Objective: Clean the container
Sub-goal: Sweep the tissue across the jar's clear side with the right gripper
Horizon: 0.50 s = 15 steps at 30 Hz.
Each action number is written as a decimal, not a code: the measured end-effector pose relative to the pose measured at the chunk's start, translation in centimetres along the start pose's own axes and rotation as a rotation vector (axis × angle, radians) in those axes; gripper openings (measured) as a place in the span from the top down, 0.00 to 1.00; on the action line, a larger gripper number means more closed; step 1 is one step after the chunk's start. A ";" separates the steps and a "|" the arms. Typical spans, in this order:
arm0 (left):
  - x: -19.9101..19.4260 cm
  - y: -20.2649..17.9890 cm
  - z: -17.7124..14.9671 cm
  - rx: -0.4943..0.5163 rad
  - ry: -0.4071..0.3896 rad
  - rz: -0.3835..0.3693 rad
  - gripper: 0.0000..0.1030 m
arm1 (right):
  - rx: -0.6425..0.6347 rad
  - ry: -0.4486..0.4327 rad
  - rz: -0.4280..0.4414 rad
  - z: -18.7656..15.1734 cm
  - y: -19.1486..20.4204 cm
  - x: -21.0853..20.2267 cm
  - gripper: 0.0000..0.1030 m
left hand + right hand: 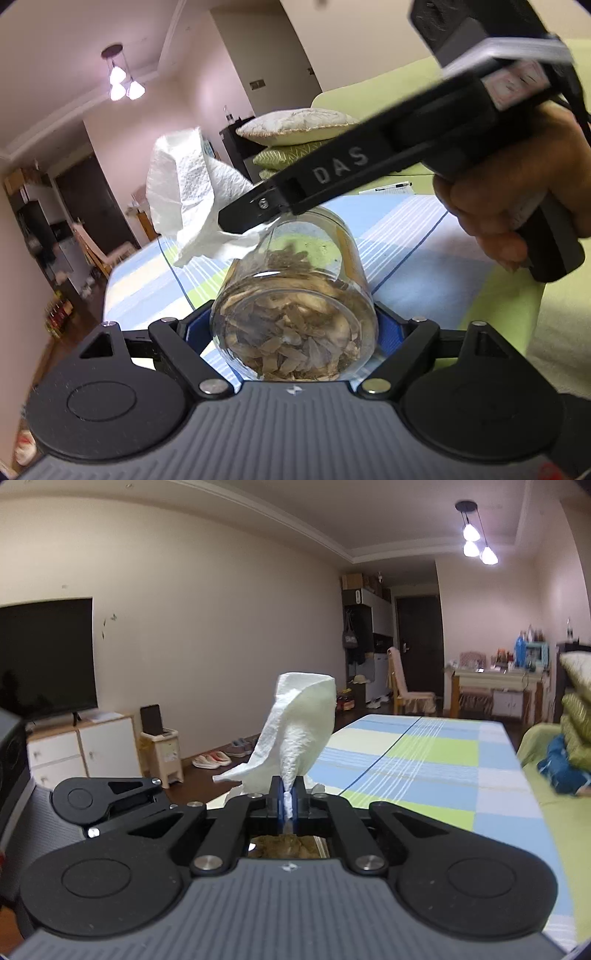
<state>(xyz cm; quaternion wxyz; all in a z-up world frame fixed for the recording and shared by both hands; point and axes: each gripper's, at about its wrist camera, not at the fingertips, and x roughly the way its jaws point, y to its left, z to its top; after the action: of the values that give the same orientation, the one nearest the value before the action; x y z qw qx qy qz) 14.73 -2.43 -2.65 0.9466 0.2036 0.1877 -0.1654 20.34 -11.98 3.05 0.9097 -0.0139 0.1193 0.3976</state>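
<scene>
Your left gripper [295, 325] clamps the clear jar [295, 295] of dried pieces, tilted above the checked tablecloth [424, 760]; your right gripper [290, 801] pinches a white paper towel [299, 723] at the jar's far end. Beyond lie green cushions [295, 123], a television [44, 657], and a lit pendant lamp [476, 541].

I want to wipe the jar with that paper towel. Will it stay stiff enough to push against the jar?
Probably not. The paper towel droops and folds above the right gripper, so it looks floppy and light. Against the jar held by the left gripper, it would likely crumple unless bunched up.
</scene>
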 end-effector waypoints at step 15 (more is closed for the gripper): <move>-1.0 1.8 -0.6 -0.199 -0.030 -0.109 0.18 | -0.039 0.010 0.095 -0.4 2.8 -1.9 0.98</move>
<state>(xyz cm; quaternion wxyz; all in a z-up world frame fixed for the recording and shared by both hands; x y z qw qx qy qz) 14.38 -0.34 -2.11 0.9544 0.0957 0.1995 -0.2004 17.00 -11.48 3.29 0.8888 -0.0278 0.1168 0.4423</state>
